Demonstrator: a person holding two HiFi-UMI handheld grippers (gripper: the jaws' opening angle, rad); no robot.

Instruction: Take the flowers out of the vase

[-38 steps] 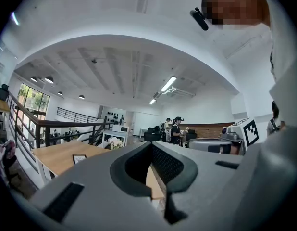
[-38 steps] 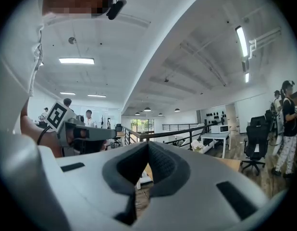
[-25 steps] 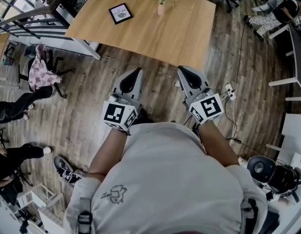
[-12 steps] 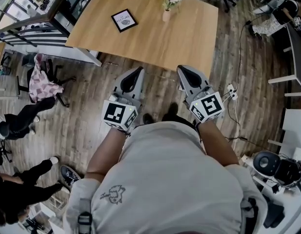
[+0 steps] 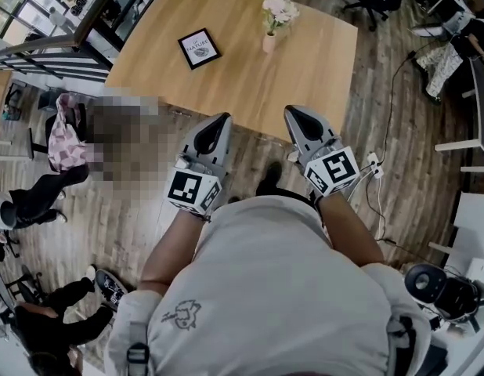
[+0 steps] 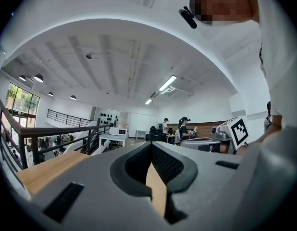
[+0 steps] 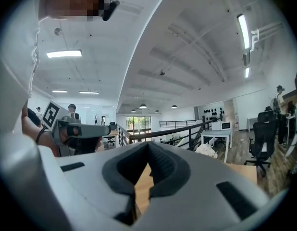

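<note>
The wooden table (image 5: pixel 305 69) is standing ahead of the person. The left tongs (image 5: pixel 223 117) and the right tongs (image 5: pixel 291 110) are hovering side by side just short of the table's near edge, each with its jaws pressed together and gripping nothing. A framed picture (image 5: pixel 199 48) is lying toward the table's left side. The small vase (image 5: pixel 269 43) is standing near the table's far edge, with the flowers (image 5: pixel 279 9) sitting in it.

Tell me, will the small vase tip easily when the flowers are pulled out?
Probably: the vase looks small and narrow under a wider bunch of flowers, so likely top-heavy. It stands free on the smooth table, so it may also slide.
</note>
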